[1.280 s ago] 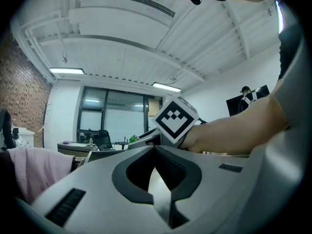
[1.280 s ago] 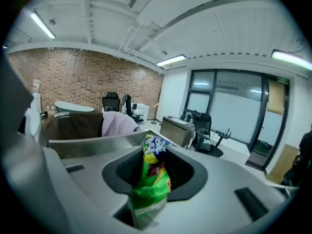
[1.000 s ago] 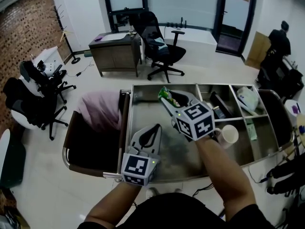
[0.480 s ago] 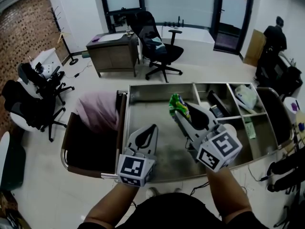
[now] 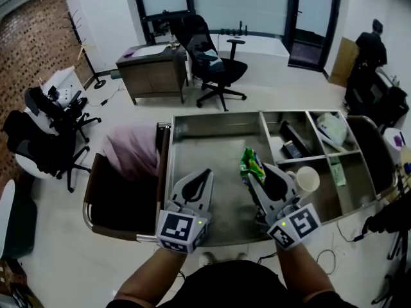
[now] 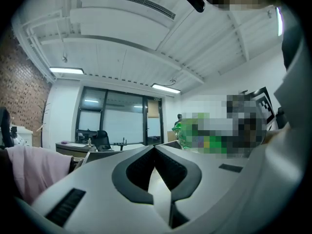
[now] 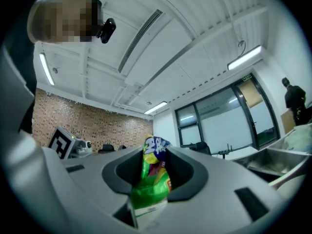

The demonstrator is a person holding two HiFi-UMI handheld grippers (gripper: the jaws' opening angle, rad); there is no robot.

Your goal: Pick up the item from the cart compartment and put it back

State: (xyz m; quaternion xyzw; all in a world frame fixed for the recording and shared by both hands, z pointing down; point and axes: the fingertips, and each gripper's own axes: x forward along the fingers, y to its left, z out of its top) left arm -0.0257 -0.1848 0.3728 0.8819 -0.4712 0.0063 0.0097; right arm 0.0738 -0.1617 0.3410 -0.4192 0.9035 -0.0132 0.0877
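A green snack packet [image 5: 250, 164] stands upright between the fingers of my right gripper [image 5: 255, 173], which is shut on it above the front of the cart's large steel compartment [image 5: 212, 147]. In the right gripper view the packet [image 7: 153, 182] fills the gap between the pads and pokes out past the tips of the gripper [image 7: 155, 152]. My left gripper [image 5: 203, 173] hovers at the cart's front edge, shut with nothing in it. Its tips meet in the left gripper view [image 6: 154, 147]. Both grippers tilt upward toward the ceiling.
Small compartments on the cart's right hold a white bag [image 5: 334, 128], a dark item [image 5: 292, 145] and a paper cup [image 5: 307, 179]. A pink cloth [image 5: 131, 149] lies in the brown bin at the cart's left end. A desk [image 5: 154, 72] and an office chair [image 5: 215, 63] stand beyond.
My right gripper has carried the packet from the back of the large compartment toward me and to the right. The left gripper has barely moved.
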